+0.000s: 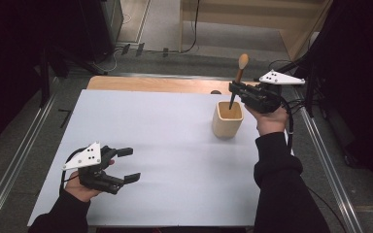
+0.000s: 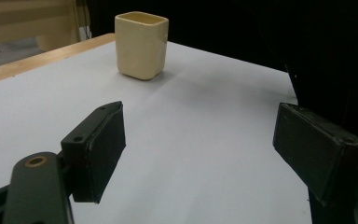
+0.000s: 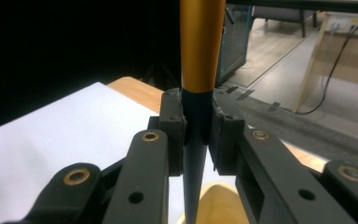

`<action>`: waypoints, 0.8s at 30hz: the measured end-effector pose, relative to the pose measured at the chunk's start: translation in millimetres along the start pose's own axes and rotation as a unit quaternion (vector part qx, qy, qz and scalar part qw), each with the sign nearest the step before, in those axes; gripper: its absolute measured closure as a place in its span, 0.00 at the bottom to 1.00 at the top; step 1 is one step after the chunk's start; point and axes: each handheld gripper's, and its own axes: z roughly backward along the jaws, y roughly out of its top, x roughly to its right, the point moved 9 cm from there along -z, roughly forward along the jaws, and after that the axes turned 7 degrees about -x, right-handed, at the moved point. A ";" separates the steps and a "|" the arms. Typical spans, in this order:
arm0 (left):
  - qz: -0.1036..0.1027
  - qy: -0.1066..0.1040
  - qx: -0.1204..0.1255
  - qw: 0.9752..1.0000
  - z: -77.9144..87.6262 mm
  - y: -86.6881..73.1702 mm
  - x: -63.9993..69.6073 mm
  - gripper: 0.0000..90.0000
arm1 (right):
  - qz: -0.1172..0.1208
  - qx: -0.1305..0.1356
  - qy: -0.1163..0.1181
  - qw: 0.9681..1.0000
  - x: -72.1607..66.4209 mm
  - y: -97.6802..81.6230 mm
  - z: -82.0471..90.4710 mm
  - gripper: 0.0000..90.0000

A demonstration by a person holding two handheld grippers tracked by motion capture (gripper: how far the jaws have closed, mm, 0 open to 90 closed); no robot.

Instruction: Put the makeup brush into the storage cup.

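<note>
- Jaws of your right gripper point(image 1: 234, 89) are clenched on the dark lower shaft of a wooden-handled brush point(image 1: 238, 77); in the right gripper view both pads press the shaft point(image 3: 196, 126) from either side, just below where the orange-brown handle begins.
- The brush stands nearly upright, its rounded handle end topmost and leaning slightly away from you, its pointed dark tip down inside the mouth of the square cream cup point(image 1: 227, 119). Whether the tip touches the cup's inside, you cannot tell.
- Your left gripper point(image 1: 128, 165) is released: its jaws stand wide apart with nothing between them, low over the white table sheet point(image 1: 165, 155) at your near left.
- In the left gripper view the cup point(image 2: 141, 45) sits well ahead of the open pads point(image 2: 105, 149), with bare sheet between.
- The cup stands near the far right of the sheet, close to the wooden table edge point(image 1: 150, 83) behind it.
- Open sheet spreads left of the cup and toward you; your right sleeve point(image 1: 277, 165) runs along the sheet's right border.
</note>
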 end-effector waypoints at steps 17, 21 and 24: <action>-0.001 -0.005 -0.002 1.000 0.0 -1.1 -0.5 0.20 | -0.025 -0.009 -0.040 0.999 28.5 -20.0 -24.1 0.87; -0.002 -0.005 0.000 1.000 0.2 -0.7 -0.3 0.20 | -0.028 -0.006 -0.049 0.998 30.8 -29.7 -29.6 0.87; -0.002 -0.005 0.000 1.000 0.5 -0.6 -0.4 0.20 | -0.030 -0.017 -0.049 0.998 32.3 -37.1 -33.7 0.87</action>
